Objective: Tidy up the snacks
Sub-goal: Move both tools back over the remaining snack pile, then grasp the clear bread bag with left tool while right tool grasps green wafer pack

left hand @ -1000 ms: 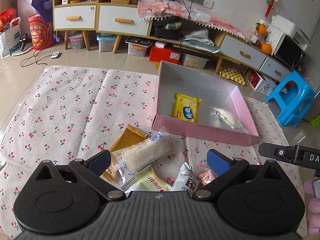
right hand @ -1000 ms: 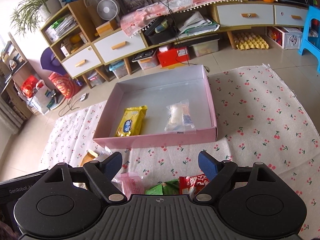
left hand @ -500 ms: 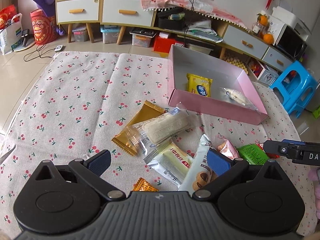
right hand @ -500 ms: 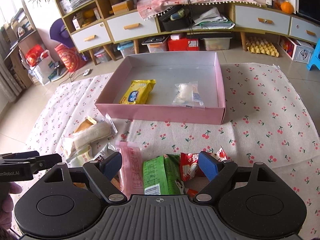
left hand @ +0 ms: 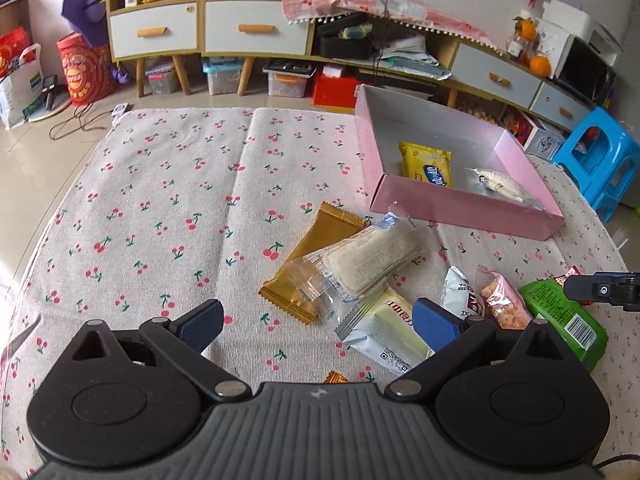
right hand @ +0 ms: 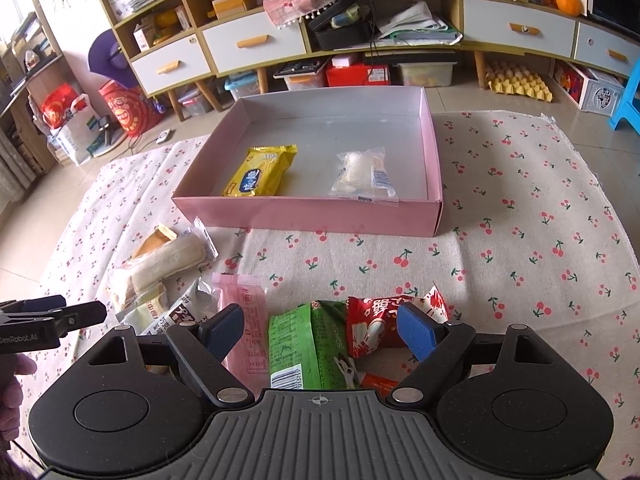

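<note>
A pink box [left hand: 460,204] [right hand: 304,216] stands on the cherry-print cloth and holds a yellow packet [right hand: 262,172] and a clear-wrapped white snack [right hand: 364,172]. Loose packets lie in front of it: a gold one [left hand: 316,248], a clear-wrapped pale cake [left hand: 372,256], a cream one [left hand: 388,332], a pink one [right hand: 248,320], a green one [right hand: 304,344] and a red one [right hand: 380,320]. My left gripper [left hand: 316,322] hangs open above the cream and gold packets, touching nothing. Over the pink, green and red packets my right gripper [right hand: 320,330] is open and holds nothing.
The cloth [left hand: 160,200] lies on a tiled floor. Behind it run low cabinets [right hand: 256,44] with bins and boxes under them. A blue stool [left hand: 600,160] stands to the right of the box, and bags [left hand: 24,80] sit at the far left.
Both views have rolled level. The left gripper has drawn back from the box, so more loose packets show ahead of it. Both grippers have stayed open.
</note>
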### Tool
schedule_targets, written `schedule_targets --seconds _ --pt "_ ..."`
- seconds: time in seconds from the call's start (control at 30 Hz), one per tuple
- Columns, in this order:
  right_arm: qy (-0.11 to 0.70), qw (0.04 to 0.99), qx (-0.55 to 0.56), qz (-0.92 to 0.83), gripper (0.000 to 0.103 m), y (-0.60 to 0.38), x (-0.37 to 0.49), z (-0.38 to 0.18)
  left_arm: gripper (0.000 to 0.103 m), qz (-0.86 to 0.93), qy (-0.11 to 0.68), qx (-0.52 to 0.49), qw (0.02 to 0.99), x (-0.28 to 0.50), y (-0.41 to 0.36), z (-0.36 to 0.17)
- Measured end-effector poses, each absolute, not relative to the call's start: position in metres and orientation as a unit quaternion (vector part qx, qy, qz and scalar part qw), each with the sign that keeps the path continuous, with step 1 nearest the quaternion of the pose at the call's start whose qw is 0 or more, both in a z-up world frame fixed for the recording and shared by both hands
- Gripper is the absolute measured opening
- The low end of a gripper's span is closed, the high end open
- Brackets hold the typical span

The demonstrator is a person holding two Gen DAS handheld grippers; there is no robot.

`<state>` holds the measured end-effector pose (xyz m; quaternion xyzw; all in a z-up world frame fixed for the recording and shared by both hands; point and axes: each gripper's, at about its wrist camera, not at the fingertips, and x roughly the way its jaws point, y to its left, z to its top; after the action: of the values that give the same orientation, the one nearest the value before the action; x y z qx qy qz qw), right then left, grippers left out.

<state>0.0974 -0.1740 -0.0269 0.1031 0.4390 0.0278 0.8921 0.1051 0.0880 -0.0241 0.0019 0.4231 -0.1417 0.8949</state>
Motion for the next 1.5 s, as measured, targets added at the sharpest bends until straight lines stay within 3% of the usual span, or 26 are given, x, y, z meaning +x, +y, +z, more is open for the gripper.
schedule_targets --seconds 0.2,0.43,0.63,0.73,0.8,0.87,1.5 --pt "0.456 0.883 0.099 0.041 0.085 -0.17 0.096 -0.032 0.09 -0.204 0.364 0.093 0.904 0.108 0.07 -0.027" --pt "0.463 0.879 0.094 0.053 0.082 -0.167 0.094 -0.034 0.077 -0.234 0.364 0.12 0.894 0.123 0.056 -0.036" --pt "0.479 0.872 0.074 0.072 0.062 -0.16 0.092 -0.038 0.07 -0.231 0.382 0.162 0.88 0.129 0.044 -0.045" --pt "0.486 0.869 0.051 0.071 0.058 -0.154 0.092 -0.042 0.068 -0.225 0.386 0.172 0.878 0.129 0.041 -0.045" --pt "0.488 0.87 0.036 0.07 0.054 -0.152 0.092 -0.044 0.057 -0.219 0.391 0.174 0.877 0.131 0.04 -0.046" --pt "0.49 0.869 0.026 0.067 0.046 -0.151 0.092 -0.047 0.053 -0.212 0.395 0.178 0.876 0.131 0.038 -0.046" --pt "0.482 0.872 0.059 0.057 0.043 -0.162 0.093 -0.039 0.024 -0.188 0.42 0.102 0.882 0.137 0.041 -0.031"
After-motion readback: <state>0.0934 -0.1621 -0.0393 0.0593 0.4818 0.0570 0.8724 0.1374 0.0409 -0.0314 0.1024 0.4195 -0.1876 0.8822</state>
